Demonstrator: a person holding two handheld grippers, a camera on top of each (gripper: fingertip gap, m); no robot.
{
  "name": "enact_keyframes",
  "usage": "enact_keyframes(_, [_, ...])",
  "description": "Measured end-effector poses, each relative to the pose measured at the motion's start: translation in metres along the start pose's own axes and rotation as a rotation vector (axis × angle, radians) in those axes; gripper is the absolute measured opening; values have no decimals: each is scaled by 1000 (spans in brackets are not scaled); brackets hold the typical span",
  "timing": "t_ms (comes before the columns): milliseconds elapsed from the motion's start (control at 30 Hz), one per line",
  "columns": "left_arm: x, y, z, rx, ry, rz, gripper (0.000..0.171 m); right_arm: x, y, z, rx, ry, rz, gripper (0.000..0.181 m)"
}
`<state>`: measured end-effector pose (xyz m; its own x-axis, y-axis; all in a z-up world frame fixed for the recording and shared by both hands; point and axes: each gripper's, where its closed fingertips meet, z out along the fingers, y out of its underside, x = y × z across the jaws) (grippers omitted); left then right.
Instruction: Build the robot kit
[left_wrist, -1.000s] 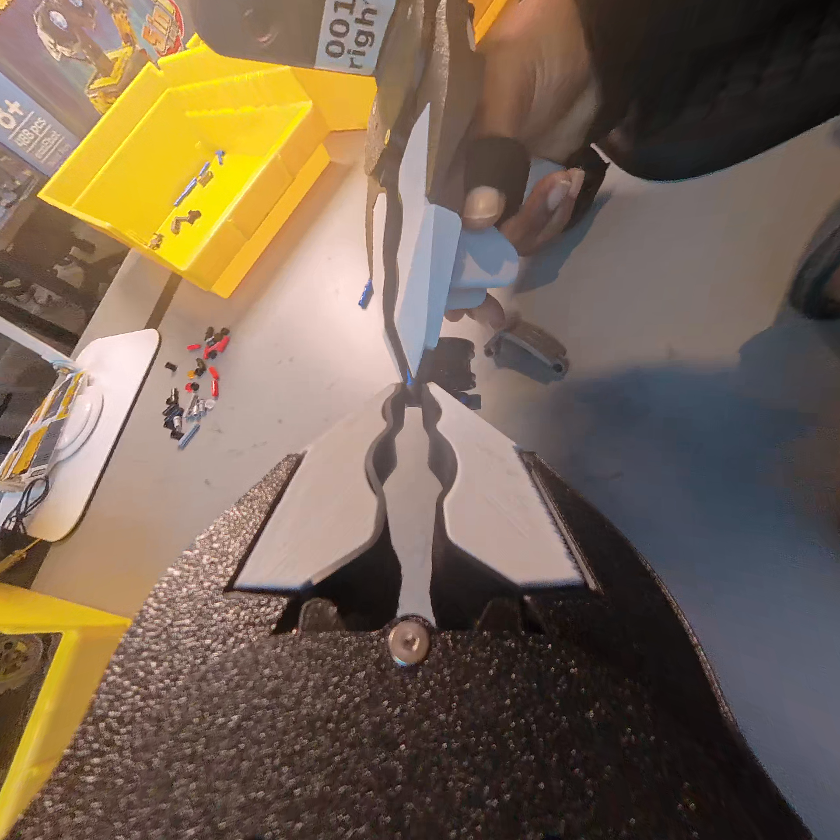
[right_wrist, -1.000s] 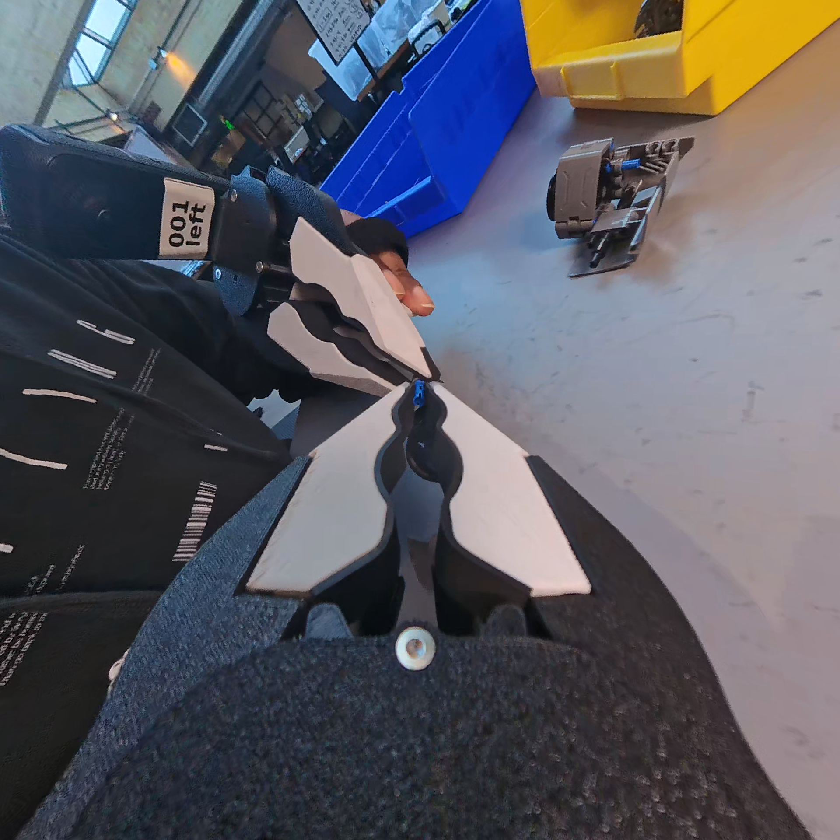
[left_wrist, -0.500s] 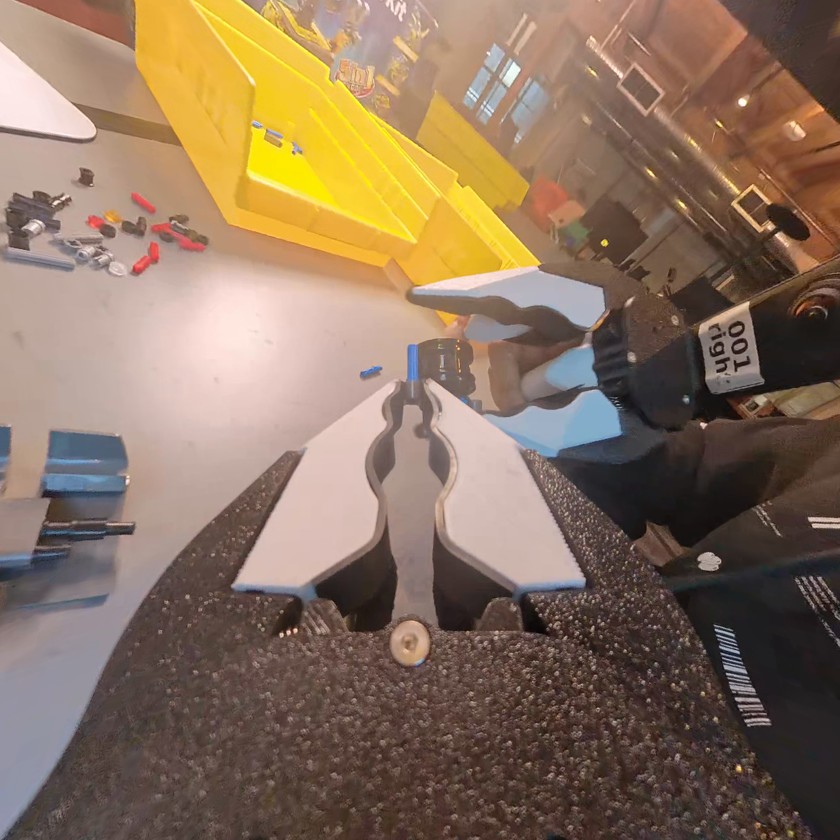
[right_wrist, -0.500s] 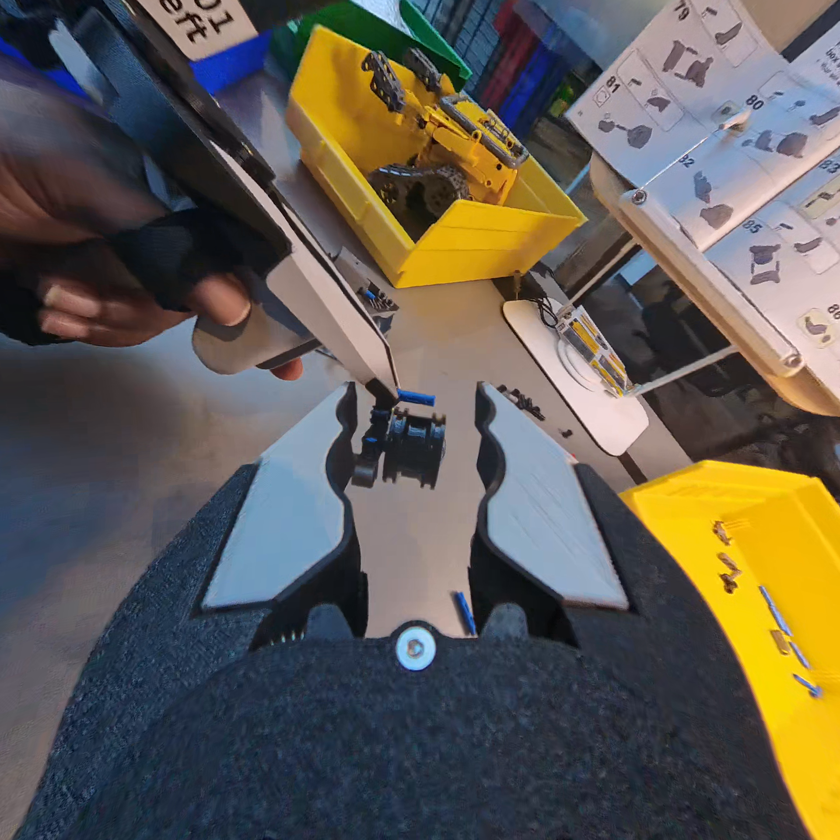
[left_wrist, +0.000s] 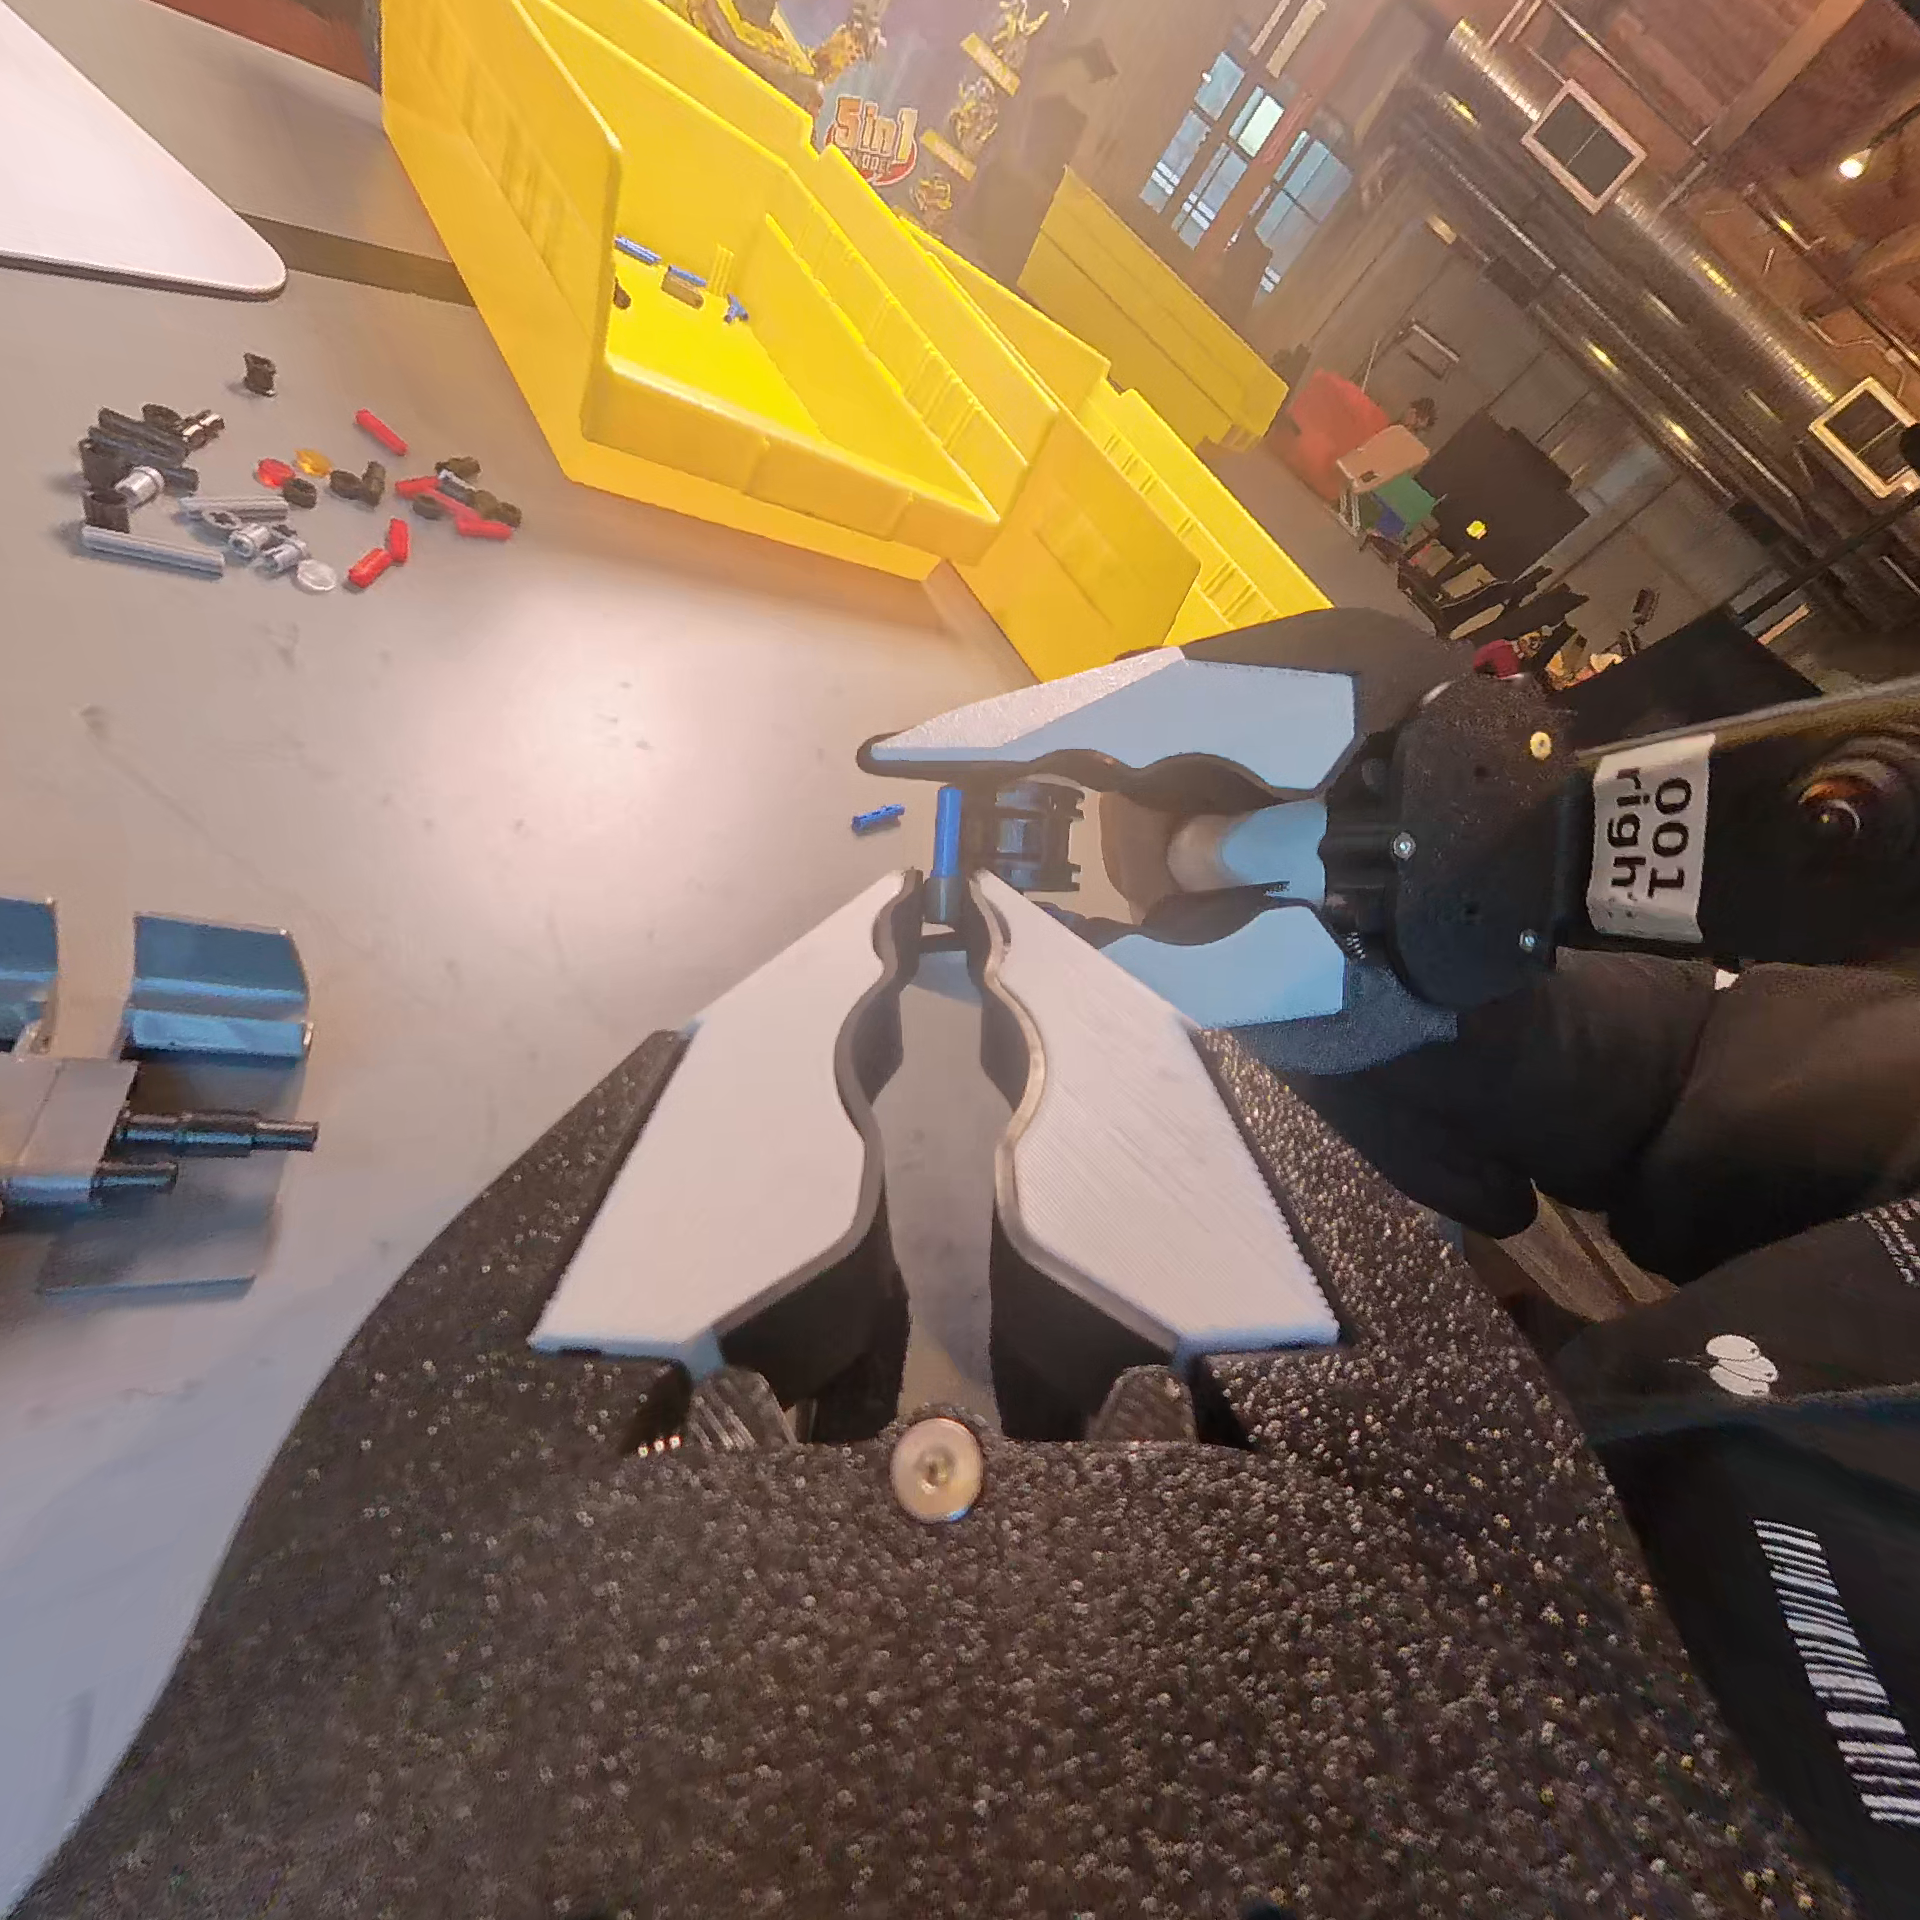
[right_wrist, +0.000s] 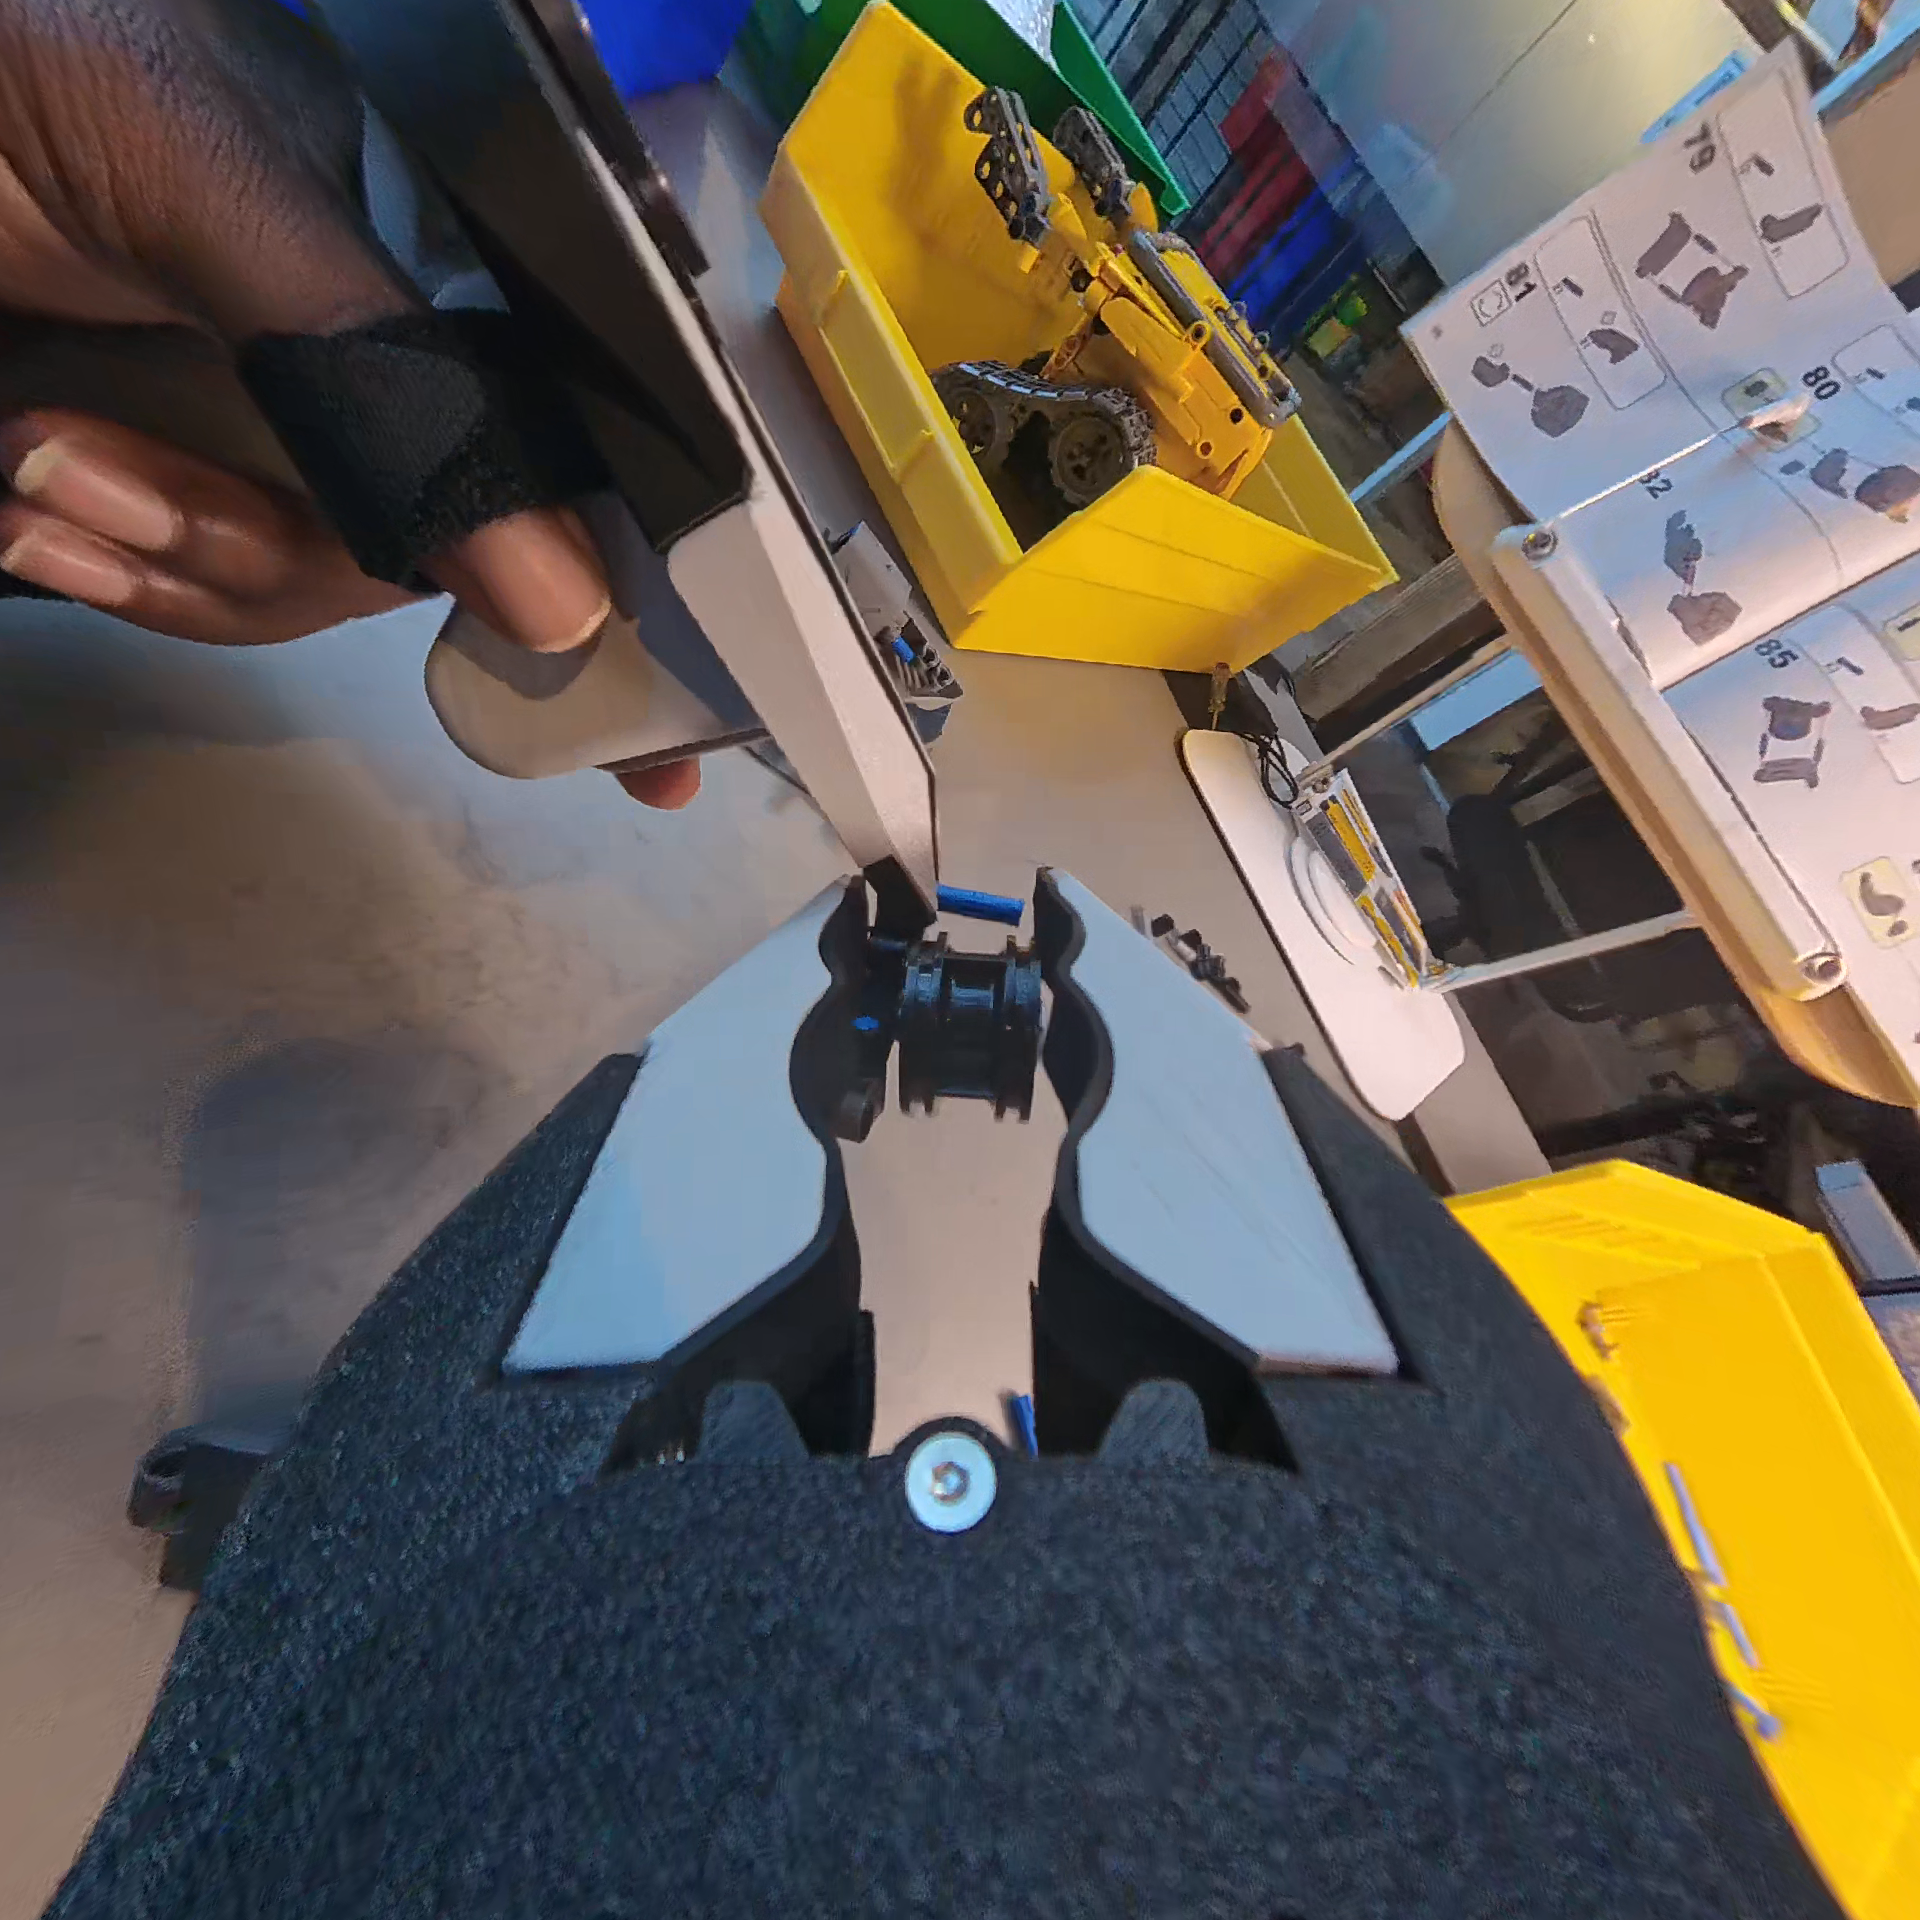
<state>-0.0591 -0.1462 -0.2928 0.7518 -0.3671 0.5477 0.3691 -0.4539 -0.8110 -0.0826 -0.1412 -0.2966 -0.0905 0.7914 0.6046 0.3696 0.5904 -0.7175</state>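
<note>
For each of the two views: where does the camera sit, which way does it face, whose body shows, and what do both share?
Left wrist view: on the left gripper, looking across the grey table toward yellow plastic bins; a black sleeve shows.
Right wrist view: on the right gripper, looking down the table toward a yellow tracked toy vehicle; a hand shows.
Shared: the blue pin, the black wheel hub.

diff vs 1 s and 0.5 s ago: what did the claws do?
The right claw was shut a second ago and wide open half a second ago. It has now closed in on the black ribbed plastic hub and appears to clamp it. Unchanged: the left claw stays shut on the short blue plastic pin, its tip beside the hub. The loose small parts on the table have not moved.
</note>
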Motion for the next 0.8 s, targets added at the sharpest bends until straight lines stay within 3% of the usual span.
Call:
enact_keyframes(133, [7, -11, -3, 43, 79, -36, 8, 11, -10, -5, 89, 21, 65, 33])
enact_keyframes(233, [2, -6, -2, 39, 82, -64, 8, 6, -4, -2, 78, -3, 92, 34])
enact_keyframes(433, [-16, -12, -4, 63, -42, 9, 7, 10, -14, -6, -28, 13, 50, 53])
enact_keyframes(600, [-13, -10, 2, 37, -123, 155, 6, 4, -1, 8, -155, 24, 64, 41])
enact_keyframes(800, [-10, -14, -4, 63, -144, 172, 7, 11, -6, 12, -72, 74, 23, 27])
